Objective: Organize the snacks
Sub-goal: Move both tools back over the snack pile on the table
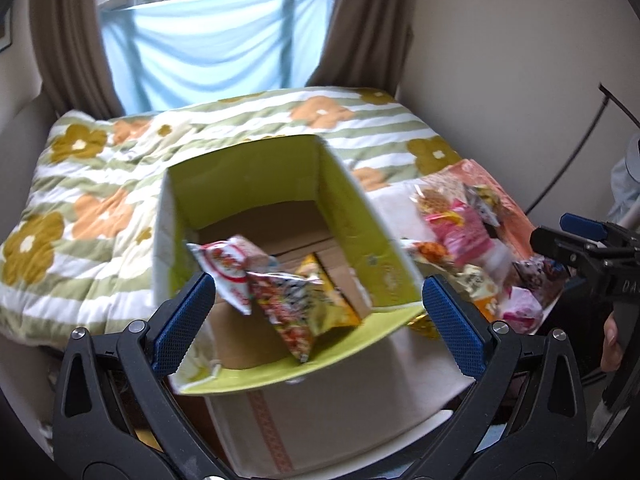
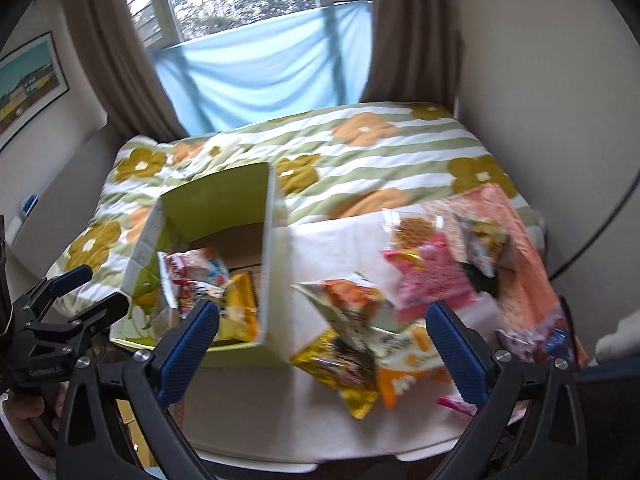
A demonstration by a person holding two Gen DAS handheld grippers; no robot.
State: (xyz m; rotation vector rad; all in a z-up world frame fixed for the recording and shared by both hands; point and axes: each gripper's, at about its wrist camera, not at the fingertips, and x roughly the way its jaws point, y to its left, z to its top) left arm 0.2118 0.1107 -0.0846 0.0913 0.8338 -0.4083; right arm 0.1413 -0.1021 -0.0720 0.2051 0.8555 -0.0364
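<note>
A green cardboard box (image 1: pixel 352 216) (image 2: pixel 224 196) stands open on a white table (image 2: pixel 320 432). Inside lie a red-and-white snack packet (image 1: pixel 228 264) (image 2: pixel 188 268), a red patterned packet (image 1: pixel 288 312) and a yellow one (image 1: pixel 336 304) (image 2: pixel 240 312). My left gripper (image 1: pixel 320 312) hovers open over the box's near edge, holding nothing. To the right of the box a heap of loose snacks covers the table: an orange-and-white bag (image 2: pixel 348 300), a yellow bag (image 2: pixel 340 368), an orange bag (image 2: pixel 408 372) and a pink packet (image 2: pixel 428 276) (image 1: pixel 464 232). My right gripper (image 2: pixel 324 340) is open above the heap.
Behind the table is a bed with a floral striped quilt (image 1: pixel 100 184) (image 2: pixel 380 144), then a window with brown curtains (image 1: pixel 72 40). A wall runs along the right, with a black cable (image 1: pixel 580 148). An orange patterned cloth (image 2: pixel 516 240) lies under the snack heap.
</note>
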